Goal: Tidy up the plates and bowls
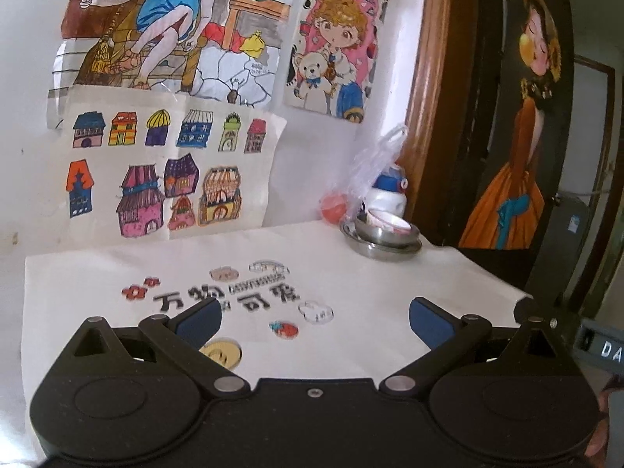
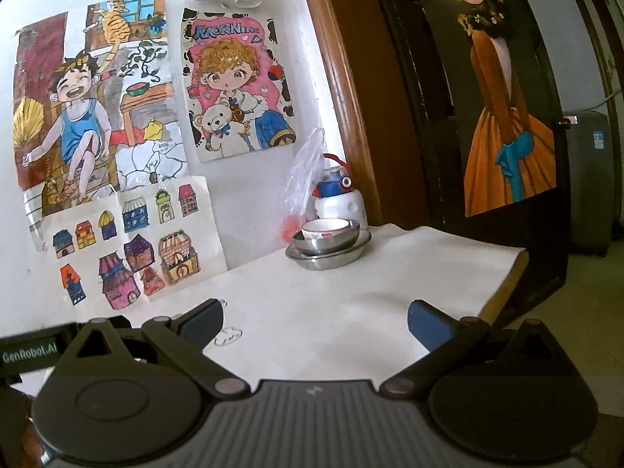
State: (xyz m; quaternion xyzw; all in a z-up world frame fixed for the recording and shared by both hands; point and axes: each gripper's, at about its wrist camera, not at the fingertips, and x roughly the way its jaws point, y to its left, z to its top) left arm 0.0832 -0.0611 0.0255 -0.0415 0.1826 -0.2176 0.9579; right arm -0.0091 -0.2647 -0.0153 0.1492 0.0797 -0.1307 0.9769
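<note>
Both tools, left tool (image 1: 314,318) and right tool (image 2: 314,318), stood spread apart and empty, stacked bowls (image 2: 329,240) well ahead on the table (image 2: 351,304).

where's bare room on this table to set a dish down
Free: the wide white cloth between the right gripper and the nested bowls. The far corner is crowded: bowls, plastic bag, bottle.

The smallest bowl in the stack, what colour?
White bowl, reddish rim markings; right wrist view.
</note>
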